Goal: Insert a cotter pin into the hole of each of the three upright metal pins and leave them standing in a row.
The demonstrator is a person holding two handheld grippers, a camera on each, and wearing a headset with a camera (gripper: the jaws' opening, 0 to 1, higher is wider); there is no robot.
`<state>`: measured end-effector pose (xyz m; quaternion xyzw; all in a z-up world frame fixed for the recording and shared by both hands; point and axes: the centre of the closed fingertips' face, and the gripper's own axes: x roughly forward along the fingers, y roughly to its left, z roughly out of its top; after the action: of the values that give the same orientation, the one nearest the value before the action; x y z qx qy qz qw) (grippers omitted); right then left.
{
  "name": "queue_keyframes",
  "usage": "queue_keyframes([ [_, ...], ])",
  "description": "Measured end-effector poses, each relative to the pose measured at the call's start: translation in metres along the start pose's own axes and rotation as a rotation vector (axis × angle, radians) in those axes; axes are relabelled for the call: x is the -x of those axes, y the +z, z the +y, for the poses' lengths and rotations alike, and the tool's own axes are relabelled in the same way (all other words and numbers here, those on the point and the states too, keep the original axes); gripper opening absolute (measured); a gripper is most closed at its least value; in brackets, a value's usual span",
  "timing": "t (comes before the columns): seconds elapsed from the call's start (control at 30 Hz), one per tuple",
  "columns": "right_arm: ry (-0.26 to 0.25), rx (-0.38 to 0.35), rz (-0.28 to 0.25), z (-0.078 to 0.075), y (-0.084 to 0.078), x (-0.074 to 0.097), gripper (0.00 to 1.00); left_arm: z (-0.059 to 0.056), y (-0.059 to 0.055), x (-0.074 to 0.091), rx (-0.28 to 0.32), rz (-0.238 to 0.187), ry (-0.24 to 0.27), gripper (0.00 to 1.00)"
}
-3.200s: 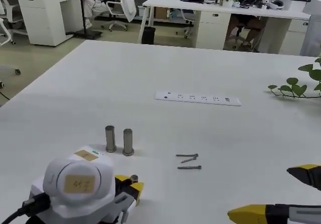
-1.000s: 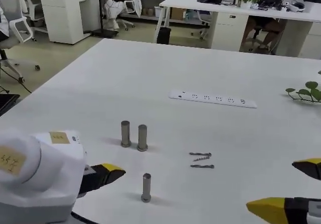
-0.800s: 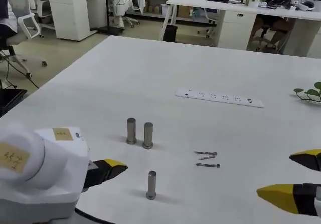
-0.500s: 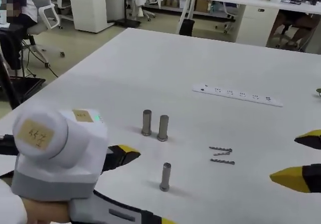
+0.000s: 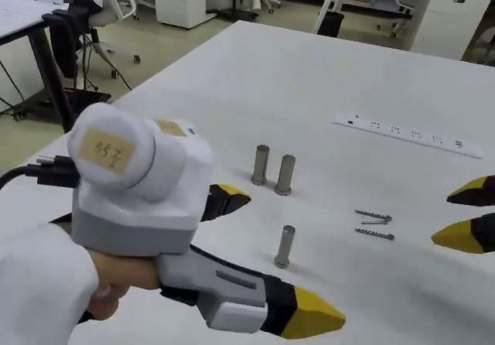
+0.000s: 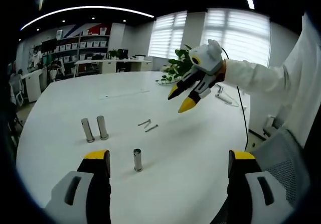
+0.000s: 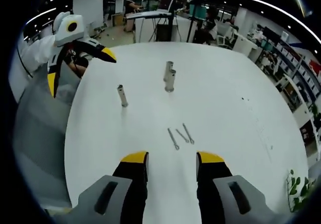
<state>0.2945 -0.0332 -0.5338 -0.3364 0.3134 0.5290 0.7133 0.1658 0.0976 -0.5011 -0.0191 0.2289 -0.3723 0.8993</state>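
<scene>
Yellow-tipped jaws of the left gripper (image 6: 169, 158) are hanging nearest the viewer over the white table (image 5: 193, 74), spread wide and grasping nothing. Just beyond them, at about 12 o'clock in the left gripper view, a lone metal pin (image 5: 285, 246) is standing upright, apart from its fellows; the wide spread looks meant to leave room to close around it and steady it. At 3 o'clock from that pin, three cotter pins (image 5: 374, 225) are lying flat in a loose cluster, none of them yet in a hole. The right gripper (image 7: 173, 157) is hovering just short of them, jaws parted and empty, pointing at them at 12 o'clock in its own view, likely lined up to pick one. Farther off, at 12 o'clock from the lone pin, two more metal pins (image 5: 286, 175) are standing upright side by side, close together, seemingly waiting as the start of the row. Beyond those, at 1 o'clock, a white power strip (image 5: 410, 134) is lying across the table.
</scene>
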Motion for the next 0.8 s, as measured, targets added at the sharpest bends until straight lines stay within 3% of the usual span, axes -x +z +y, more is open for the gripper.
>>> queue_keyframes([
  [0.13,0.039,0.034,0.053,-0.002,-0.001,-0.012,0.28,-0.001,-0.001,0.002,0.004,-0.004,0.017,0.96],
  [0.27,0.041,0.079,0.097,-0.01,-0.001,-0.028,0.21,0.001,-0.004,0.004,0.025,-0.01,0.037,0.95],
  [0.47,0.074,0.133,0.122,-0.011,0.003,-0.049,0.17,0.0,-0.01,0.005,0.033,0.011,0.035,0.91],
  [0.67,0.076,0.195,0.171,-0.018,0.0,-0.068,0.11,0.004,-0.015,0.006,0.04,0.02,0.047,0.91],
  [0.8,0.094,0.249,0.21,-0.02,-0.004,-0.076,0.08,0.006,-0.015,0.007,0.06,0.001,0.05,0.92],
])
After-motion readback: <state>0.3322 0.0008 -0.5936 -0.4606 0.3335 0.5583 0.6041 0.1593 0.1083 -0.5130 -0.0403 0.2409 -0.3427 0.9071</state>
